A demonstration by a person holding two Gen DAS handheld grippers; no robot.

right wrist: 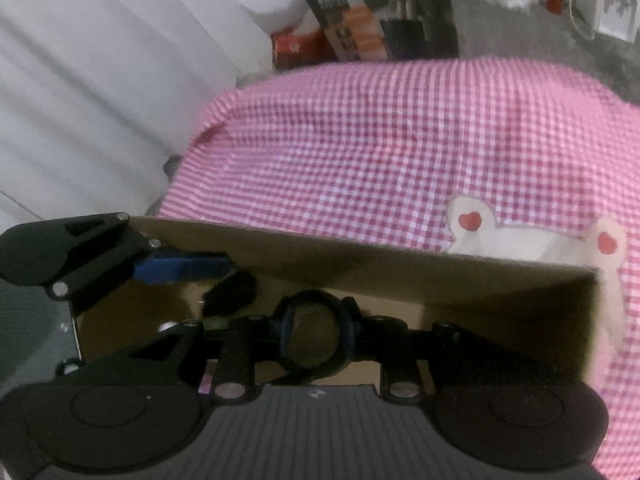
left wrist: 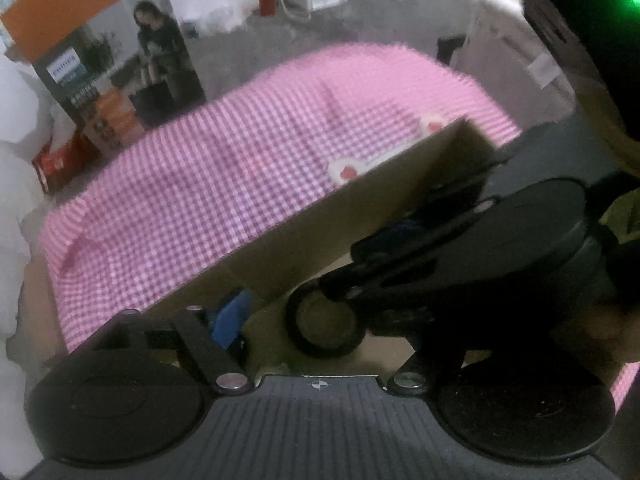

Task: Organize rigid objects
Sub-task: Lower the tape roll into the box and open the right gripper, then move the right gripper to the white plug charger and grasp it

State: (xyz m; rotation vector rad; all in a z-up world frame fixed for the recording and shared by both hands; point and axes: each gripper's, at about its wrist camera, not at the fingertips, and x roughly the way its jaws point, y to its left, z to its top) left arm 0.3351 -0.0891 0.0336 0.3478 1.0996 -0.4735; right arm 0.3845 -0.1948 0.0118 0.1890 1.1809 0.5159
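Observation:
An open cardboard box point(left wrist: 320, 216) point(right wrist: 400, 268) stands on a pink checked cloth. Inside it is a black tape roll point(left wrist: 326, 326) point(right wrist: 310, 364). My right gripper point(right wrist: 316, 332) is shut on the roll, with a blue-padded fingertip on each side of the ring. In the left wrist view the right gripper point(left wrist: 340, 292) reaches in from the right and touches the roll's top. My left gripper point(left wrist: 318, 308) is open over the box. Its blue left finger point(left wrist: 230, 320) stands clear of the roll, and its other finger is hidden behind the right gripper. A dark oval shape point(right wrist: 230, 294) lies in the box beside the left gripper point(right wrist: 180, 268).
The pink checked cloth point(left wrist: 200, 168) point(right wrist: 380, 140) carries a white patch with red hearts point(right wrist: 500, 236) beyond the box. Behind the cloth stand a tall printed carton point(left wrist: 120, 60) and a red box point(left wrist: 56, 160). White fabric point(right wrist: 100, 80) hangs on the left.

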